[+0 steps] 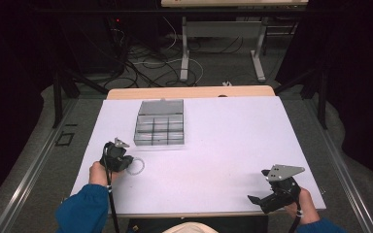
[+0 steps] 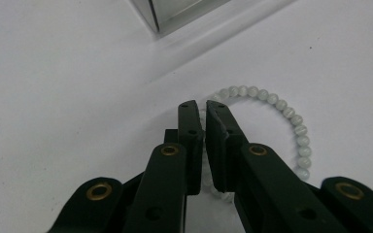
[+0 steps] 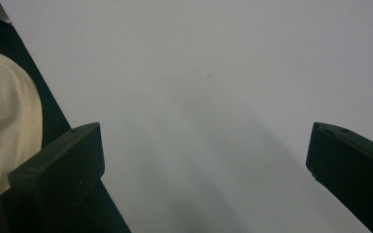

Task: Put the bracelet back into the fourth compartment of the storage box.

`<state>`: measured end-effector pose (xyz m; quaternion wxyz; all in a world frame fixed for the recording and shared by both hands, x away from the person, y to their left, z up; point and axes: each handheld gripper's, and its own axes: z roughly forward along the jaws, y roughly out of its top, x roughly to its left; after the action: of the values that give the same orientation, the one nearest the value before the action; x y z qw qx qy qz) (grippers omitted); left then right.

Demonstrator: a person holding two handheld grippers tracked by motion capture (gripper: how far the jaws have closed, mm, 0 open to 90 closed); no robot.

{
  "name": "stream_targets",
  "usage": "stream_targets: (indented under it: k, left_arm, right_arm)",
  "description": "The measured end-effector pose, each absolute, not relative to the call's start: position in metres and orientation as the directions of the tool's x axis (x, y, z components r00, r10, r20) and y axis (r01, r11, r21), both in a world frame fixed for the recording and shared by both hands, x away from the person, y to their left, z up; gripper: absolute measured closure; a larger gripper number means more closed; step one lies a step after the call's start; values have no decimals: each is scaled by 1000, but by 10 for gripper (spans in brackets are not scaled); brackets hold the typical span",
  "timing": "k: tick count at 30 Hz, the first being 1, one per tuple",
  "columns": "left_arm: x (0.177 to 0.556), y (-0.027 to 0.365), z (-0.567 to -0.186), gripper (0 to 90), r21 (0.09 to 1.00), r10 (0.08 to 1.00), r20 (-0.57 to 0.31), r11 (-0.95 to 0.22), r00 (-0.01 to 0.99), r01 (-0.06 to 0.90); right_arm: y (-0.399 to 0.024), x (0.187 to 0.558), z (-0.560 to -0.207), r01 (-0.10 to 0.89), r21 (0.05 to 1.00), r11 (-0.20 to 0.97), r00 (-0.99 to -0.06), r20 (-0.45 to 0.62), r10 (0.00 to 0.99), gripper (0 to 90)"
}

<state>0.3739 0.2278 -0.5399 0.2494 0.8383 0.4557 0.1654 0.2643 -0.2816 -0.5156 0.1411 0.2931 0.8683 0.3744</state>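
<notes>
A bracelet of pale white beads [image 2: 297,132] lies on the white table, and in the high view this bracelet [image 1: 138,167] sits at the left, in front of the box. My left gripper [image 2: 202,110] points down at its near side, jaws closed together on the strand, with beads showing between and behind them. In the high view the left gripper [image 1: 125,161] is held by a hand in a blue sleeve. My right gripper [image 1: 258,186] rests near the front right of the table, and in its own view this right gripper [image 3: 204,145] is open over bare table.
A clear plastic compartment box [image 1: 159,124] with its lid raised stands on the white table [image 1: 223,141] just beyond the bracelet; its corner [image 2: 175,12] shows in the left gripper view. Beyond the table are cables and another table's legs on the floor.
</notes>
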Motion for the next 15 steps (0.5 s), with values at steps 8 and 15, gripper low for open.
stream_targets:
  k: [8, 15]
  left_arm:
    - [370, 228, -534, 857, 602, 851, 39, -438, 523, 667]
    - [367, 230, -528, 857, 624, 842, 43, -443, 538, 644]
  right_arm:
    - [-281, 264, -516, 411, 732, 544, -784, -21, 621, 0]
    - [-282, 264, -515, 408, 725, 554, -789, -26, 614, 0]
